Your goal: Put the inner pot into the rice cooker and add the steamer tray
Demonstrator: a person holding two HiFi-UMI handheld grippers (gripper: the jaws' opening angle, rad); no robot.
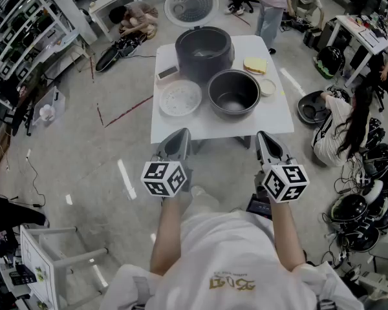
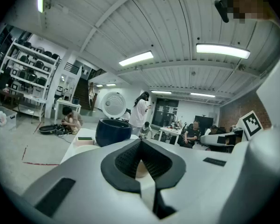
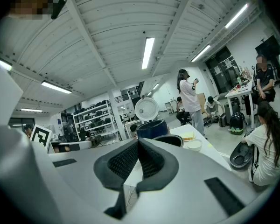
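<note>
Inner pot [image 1: 233, 94]: dark, empty and upright on the white table [image 1: 271, 121], front right of centre. It is not in the cooker [image 1: 204, 51], and its far rim sits just beside the cooker's body. Tray [image 1: 180, 98]: white, round and perforated, lying flat just left of the pot and near the table's left edge. Cooker: dark body at the far middle of the table, cavity open, with the lid [image 1: 191, 4] raised and standing out past the far edge. Small items: a flat box [image 1: 167, 72] by the left edge behind the tray, a yellow pad [image 1: 255, 65] right of the cooker, and a white dish [image 1: 267, 87] close to the pot's right rim. Bare tabletop: a strip along the near edge and the front right corner. Left gripper [image 1: 181, 134]: jaws closed together with nothing between them, held about level, tips at the near table edge in front of the tray. Right gripper [image 1: 264, 136]: jaws likewise closed and empty, about level, tips at the near edge in front of the pot and well apart from the left gripper. Surroundings: bare floor lies left of the table and in front of it. A seated person [image 1: 339, 124] is close to the right edge, with helmets and cables behind. A standing person [image 1: 269, 8] is beyond the far right corner. Shelving [image 1: 19, 37] stands at far left.
</note>
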